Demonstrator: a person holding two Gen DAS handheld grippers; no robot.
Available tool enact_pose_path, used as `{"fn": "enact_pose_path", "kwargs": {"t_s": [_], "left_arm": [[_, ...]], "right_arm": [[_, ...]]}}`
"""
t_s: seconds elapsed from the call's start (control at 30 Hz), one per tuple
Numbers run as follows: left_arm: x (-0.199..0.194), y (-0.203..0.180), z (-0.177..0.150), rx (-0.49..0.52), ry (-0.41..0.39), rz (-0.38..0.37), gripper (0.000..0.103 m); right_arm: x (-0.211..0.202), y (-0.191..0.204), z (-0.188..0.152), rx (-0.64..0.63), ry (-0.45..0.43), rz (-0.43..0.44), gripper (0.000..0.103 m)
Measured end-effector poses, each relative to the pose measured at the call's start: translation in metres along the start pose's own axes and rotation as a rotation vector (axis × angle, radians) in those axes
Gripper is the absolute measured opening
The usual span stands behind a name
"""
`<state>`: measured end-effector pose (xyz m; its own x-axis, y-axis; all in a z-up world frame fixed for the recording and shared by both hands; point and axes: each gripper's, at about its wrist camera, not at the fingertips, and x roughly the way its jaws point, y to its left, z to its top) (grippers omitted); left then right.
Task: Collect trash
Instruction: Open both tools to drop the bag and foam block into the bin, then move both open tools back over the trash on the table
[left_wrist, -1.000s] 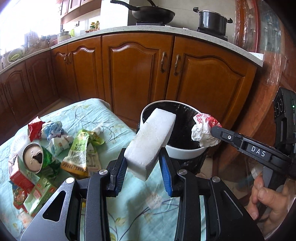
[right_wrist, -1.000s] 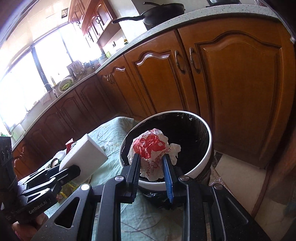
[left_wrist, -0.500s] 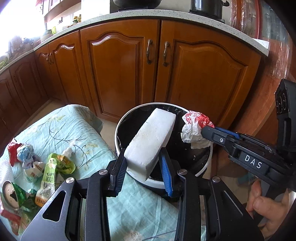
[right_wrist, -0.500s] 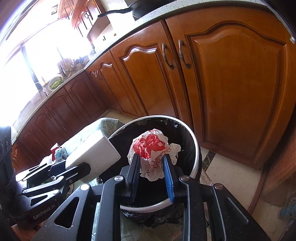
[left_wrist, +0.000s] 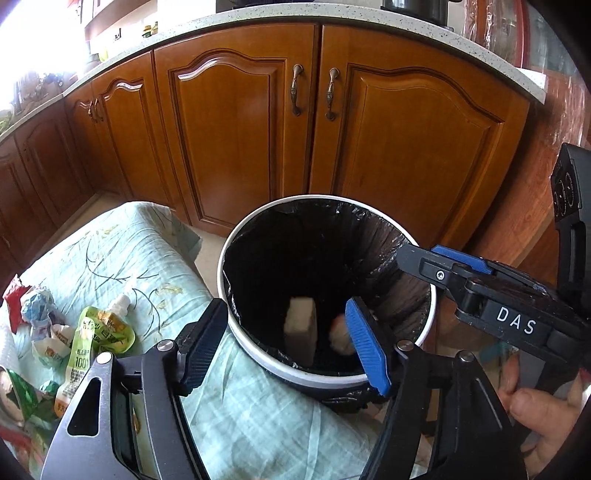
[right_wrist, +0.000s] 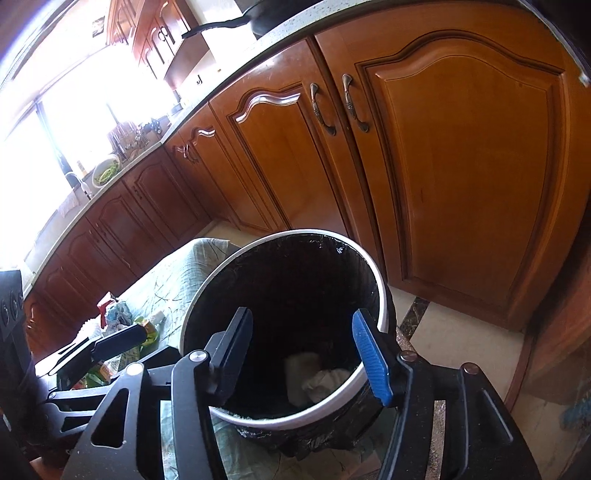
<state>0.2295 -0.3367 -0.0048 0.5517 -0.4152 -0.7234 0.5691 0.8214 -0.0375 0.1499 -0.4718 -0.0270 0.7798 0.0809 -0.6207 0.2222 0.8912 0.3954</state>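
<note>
1. The white foam block (left_wrist: 301, 332) stands on end at the bottom of the trash bin (left_wrist: 236, 328), with the crumpled wrapper (left_wrist: 341, 338) just beside it.
2. The bin has a white rim and a black liner (left_wrist: 384, 240); it stands against the edge of the bench (left_wrist: 122, 251), in front of the wooden cabinets (left_wrist: 236, 122).
3. The left claw (left_wrist: 286, 345) hangs over the bin, its jaws having just opened wide, nothing between them.
4. The right claw (right_wrist: 306, 350) is likewise spread and empty, jaws just opened.
5. More wrappers and a green pouch (left_wrist: 92, 343) lie on the bench's pale green cloth.
</note>
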Motion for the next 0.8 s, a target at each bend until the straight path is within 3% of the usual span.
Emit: {"fn": "enact_pose_path", "kwargs": {"t_s": [0.1, 0.2, 0.47, 0.8], "left_arm": [[-0.016, 0.008, -0.010, -0.029, -0.026, -0.017, 0.068], [-0.037, 0.018, -0.025, -0.067, -0.063, -0.025, 0.072], [-0.093, 0.058, -0.078, -0.156, -0.131, 0.020, 0.073], [-0.147, 0.128, -0.133, -0.304, -0.167, 0.100, 0.073]], "right_arm": [[-0.009, 0.003, -0.008, 0.017, -0.023, 0.025, 0.079], [-0.018, 0.011, -0.021, 0.031, -0.038, 0.051, 0.085], [-0.032, 0.046, -0.059, 0.035, -0.026, 0.139, 0.086], [-0.032, 0.106, -0.097, -0.055, 0.012, 0.211, 0.086]]}}
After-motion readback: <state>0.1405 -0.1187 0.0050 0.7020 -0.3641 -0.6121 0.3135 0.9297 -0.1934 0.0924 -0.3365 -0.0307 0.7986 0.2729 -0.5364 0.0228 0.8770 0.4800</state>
